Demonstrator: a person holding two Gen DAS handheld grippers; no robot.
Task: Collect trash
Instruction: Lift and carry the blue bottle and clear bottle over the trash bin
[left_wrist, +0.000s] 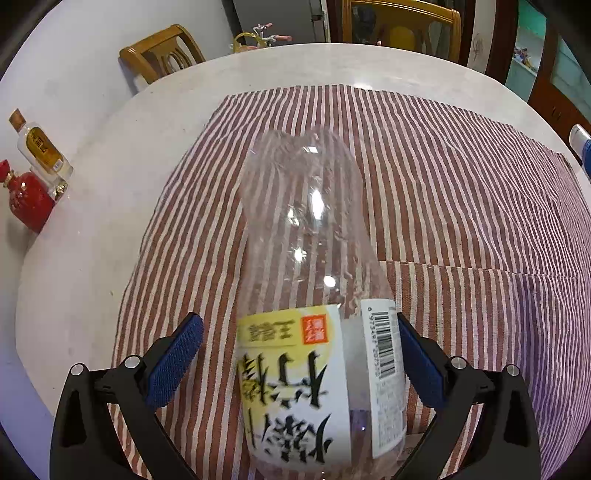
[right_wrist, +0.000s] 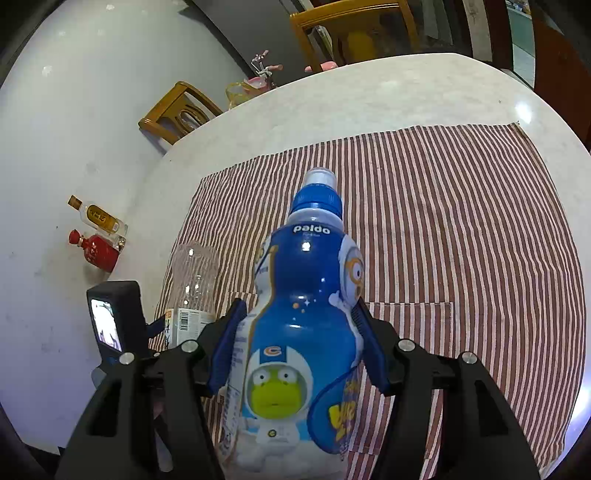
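Observation:
A clear, empty plastic bottle (left_wrist: 303, 221) with a yellow-and-white label lies on a red-and-white striped cloth (left_wrist: 461, 184), base pointing away. My left gripper (left_wrist: 297, 325) straddles its labelled end, jaws open: the right pad sits at the label, the left pad stands off with a gap. My right gripper (right_wrist: 300, 308) is shut on a blue cartoon-printed drink bottle (right_wrist: 306, 295), cap pointing away, held above the cloth (right_wrist: 461, 221). In the right wrist view the clear bottle (right_wrist: 194, 273) lies to the left, with the left gripper's body (right_wrist: 114, 321) beside it.
The cloth covers part of a round white marble table (left_wrist: 92, 221). A small glass liquor bottle (left_wrist: 38, 151) and a red bottle (left_wrist: 29, 203) stand at the table's left by a white wall. Wooden chairs (left_wrist: 162, 51) (right_wrist: 354, 33) stand behind the far edge.

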